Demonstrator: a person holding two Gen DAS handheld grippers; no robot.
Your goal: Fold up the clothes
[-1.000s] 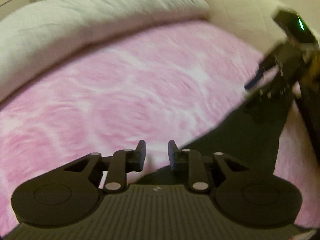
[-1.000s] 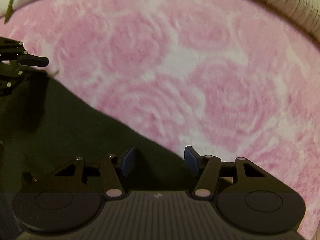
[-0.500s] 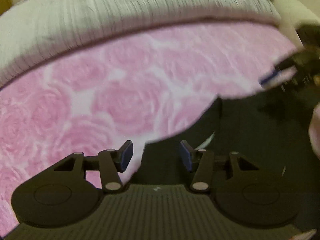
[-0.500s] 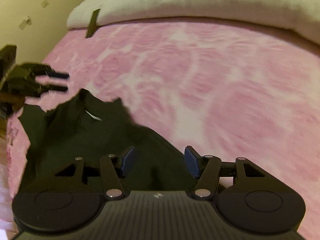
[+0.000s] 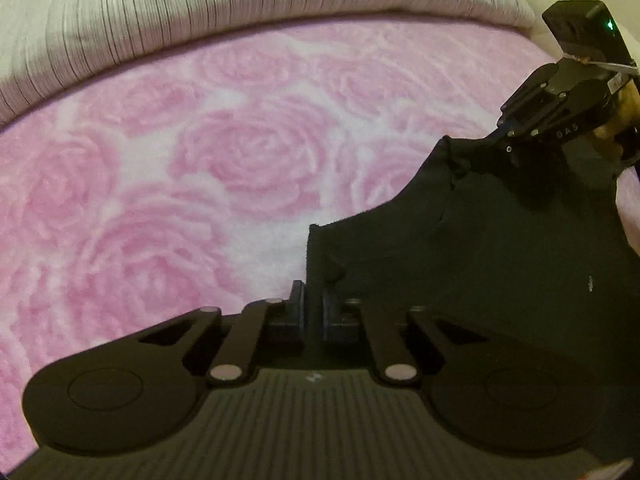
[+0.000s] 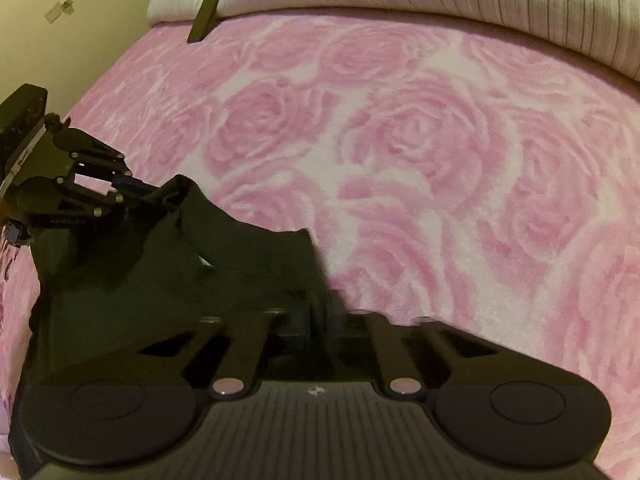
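Small pale characters reading roughly "BA5" are printed on the black body of the right gripper (image 5: 506,130), seen in the left wrist view. The left gripper (image 6: 154,192), in the right wrist view, carries a line of tiny pale lettering on its body, too small to read. No other text, brand or number is legible.

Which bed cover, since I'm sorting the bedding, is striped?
The white duvet bunched at the far edge: thin dark stripes. The blanket is pink with roses.
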